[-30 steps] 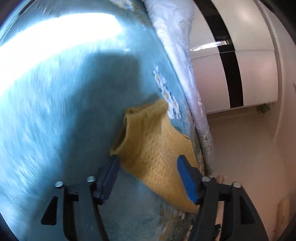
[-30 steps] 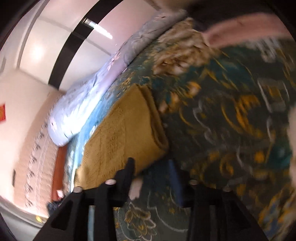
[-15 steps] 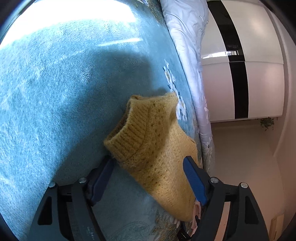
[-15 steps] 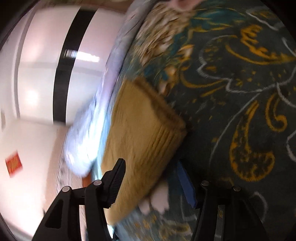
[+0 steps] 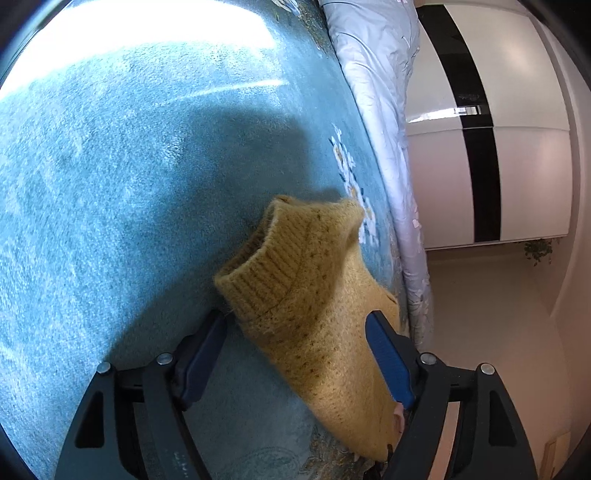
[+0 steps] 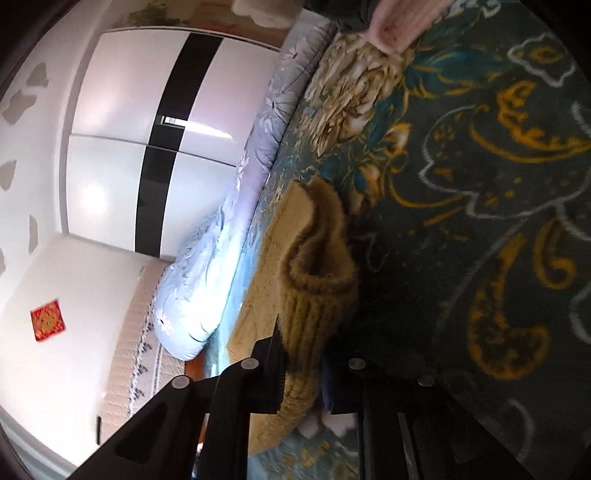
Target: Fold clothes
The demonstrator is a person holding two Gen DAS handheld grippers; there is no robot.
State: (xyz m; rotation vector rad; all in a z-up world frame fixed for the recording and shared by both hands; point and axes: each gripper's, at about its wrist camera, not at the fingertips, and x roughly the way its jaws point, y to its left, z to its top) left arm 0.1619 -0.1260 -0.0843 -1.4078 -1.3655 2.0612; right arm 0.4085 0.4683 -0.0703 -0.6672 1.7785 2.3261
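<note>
A: Start nearest your left gripper (image 5: 295, 328). What do you log?

B: Your 2 blue pads stand wide apart, released. The ribbed collar end of the yellow knit sweater (image 5: 317, 310) lies between them; neither pad presses it. The left pad sits just beside the collar's edge, and the right pad sits over the knit near its far side.

A: And your right gripper (image 6: 306, 354)?

B: Its jaws are closing, and the sweater's ribbed hem (image 6: 314, 314) is pinched between them. The knit bunches into a raised loop just beyond the fingertips.

A: Where does the sweater lie?

B: On the bed, on the teal patterned blanket (image 5: 110, 184), close to the bed's edge. In your right view the same blanket (image 6: 480, 184) shows dark ground with gold scrolls and pale flowers.

A: Further out?

B: A pale floral quilt (image 5: 376, 92) runs rolled along the bed's edge. Beyond it stands 1 white wardrobe (image 5: 517, 129) with a black vertical stripe. In your right view a red square hanging (image 6: 48, 319) shows on the wall, and a pink cloth (image 6: 395, 22) lies at the blanket's far end.
</note>
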